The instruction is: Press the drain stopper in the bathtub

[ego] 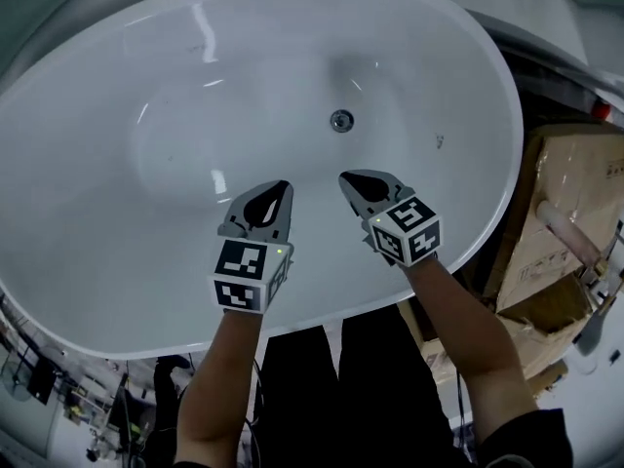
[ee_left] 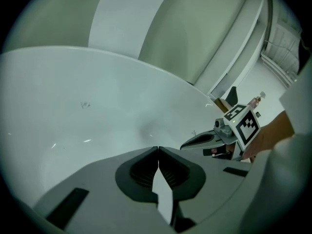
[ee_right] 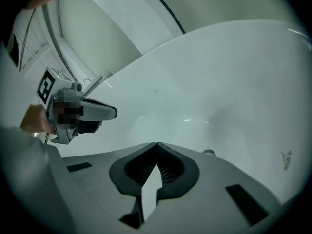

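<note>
A white oval bathtub [ego: 117, 261] fills the head view. Its round chrome drain stopper [ego: 340, 120] sits on the tub floor, right of centre; the stopper [ee_right: 209, 153] peeks over the right jaw in the right gripper view. My left gripper [ego: 284, 184] hovers over the near side of the tub, shut and empty. My right gripper [ego: 343, 176] hangs beside it, also shut with nothing held, its tips a short way in front of the stopper and above it. In the left gripper view the right gripper [ee_left: 184, 146] shows at the right; the drain is not visible there.
Cardboard boxes [ego: 556, 232] stand right of the tub, outside its rim [ego: 511, 164]. A shelf with small items [ego: 39, 378] lies at the lower left. A curved white wall [ee_left: 161, 23] rises behind the tub.
</note>
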`<state>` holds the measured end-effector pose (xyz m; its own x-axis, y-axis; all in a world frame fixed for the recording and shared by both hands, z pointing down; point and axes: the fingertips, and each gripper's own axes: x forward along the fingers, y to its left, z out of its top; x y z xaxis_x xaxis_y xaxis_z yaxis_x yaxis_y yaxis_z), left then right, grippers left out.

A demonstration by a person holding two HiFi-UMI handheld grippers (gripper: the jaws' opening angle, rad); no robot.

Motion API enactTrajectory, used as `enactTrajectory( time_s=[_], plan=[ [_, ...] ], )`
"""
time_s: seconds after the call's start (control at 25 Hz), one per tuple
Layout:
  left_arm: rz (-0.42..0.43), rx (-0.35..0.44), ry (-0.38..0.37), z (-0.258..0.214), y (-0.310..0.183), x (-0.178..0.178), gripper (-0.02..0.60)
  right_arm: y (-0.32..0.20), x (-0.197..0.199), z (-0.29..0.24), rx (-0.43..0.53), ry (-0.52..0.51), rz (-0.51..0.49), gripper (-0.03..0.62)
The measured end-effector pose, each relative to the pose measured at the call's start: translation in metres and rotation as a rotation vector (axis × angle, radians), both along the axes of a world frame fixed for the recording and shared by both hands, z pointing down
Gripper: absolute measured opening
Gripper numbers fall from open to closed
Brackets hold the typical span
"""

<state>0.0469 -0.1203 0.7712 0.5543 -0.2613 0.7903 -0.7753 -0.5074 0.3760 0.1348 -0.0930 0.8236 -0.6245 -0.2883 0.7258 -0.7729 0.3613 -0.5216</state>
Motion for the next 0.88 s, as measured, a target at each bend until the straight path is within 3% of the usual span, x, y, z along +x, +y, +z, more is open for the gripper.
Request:
enactTrajectory(
  time_s=[0.32,0.48,0.64,0.88],
  plan=[
    [-0.006,-0.012,0.033,0.092,-0.028,0.016,0.018,-0.033,-0.006,0.131,-0.03,0.091,-0.102,0.014],
    [-0.043,-0.056,0.023,0.133,-0.025,0.012,0.018,-0.038,-0.003,0.173,-0.053,0.122,-0.142,0.014],
    [-0.076,-0.093,0.029,0.168,-0.023,0.011,0.018,-0.042,0.014,0.211,-0.028,0.229,-0.181,0.014],
    [-0.052,-0.162,0.022,0.222,-0.011,0.009,0.018,-0.033,0.026,0.263,-0.082,0.279,-0.191,0.014]
  ],
)
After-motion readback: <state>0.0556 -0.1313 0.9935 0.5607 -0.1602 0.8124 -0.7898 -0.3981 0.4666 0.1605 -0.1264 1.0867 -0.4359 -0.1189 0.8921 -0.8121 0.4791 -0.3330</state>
